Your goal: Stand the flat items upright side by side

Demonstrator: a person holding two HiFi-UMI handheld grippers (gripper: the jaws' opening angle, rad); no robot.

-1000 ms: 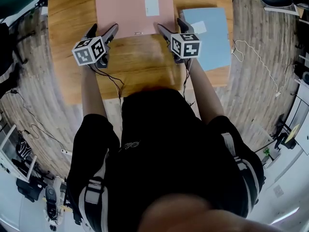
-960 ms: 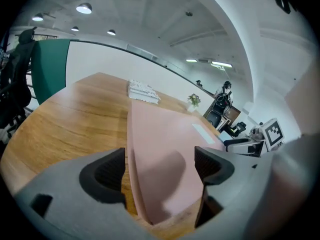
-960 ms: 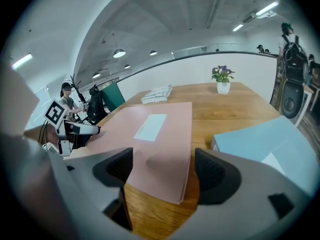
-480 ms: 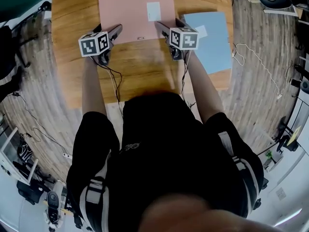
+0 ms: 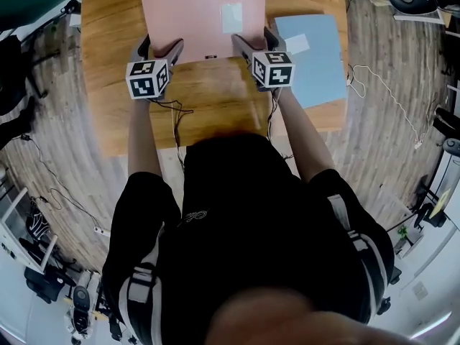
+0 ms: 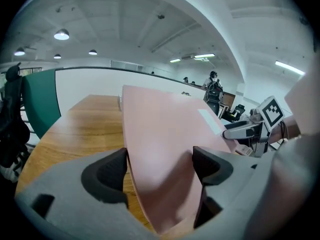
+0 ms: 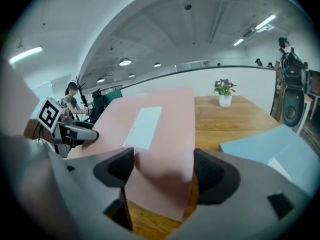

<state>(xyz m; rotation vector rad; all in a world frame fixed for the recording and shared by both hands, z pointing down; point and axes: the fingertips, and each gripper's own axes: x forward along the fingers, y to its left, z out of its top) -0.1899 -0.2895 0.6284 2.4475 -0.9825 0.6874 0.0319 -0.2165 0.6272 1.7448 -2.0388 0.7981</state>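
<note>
Pink sheet (image 5: 198, 16): it lies just ahead of both hand-held grippers, with its near corners between their jaws. The near edge seems slightly raised off the wood.
Left hand-held gripper (image 5: 159, 47): the jaws are wide apart and the sheet's near left corner slants between them. I see no pad clamped on it.
Right hand-held gripper (image 5: 253, 40): its jaws are also apart, with the near right corner lying between them, unpinched.
Step in hand: I judge this to be taking hold of the near edge so the sheet can be tipped upright.
Doing it well: I'd close both on their corners together and lift evenly. I'd keep the far edge on the table (image 5: 208, 99) as a hinge, so the thin sheet doesn't bow or twist.
Blue sheet (image 5: 313, 60): it lies flat, just outside the right hand-held gripper. I'd stand the pink one clear of it.
</note>
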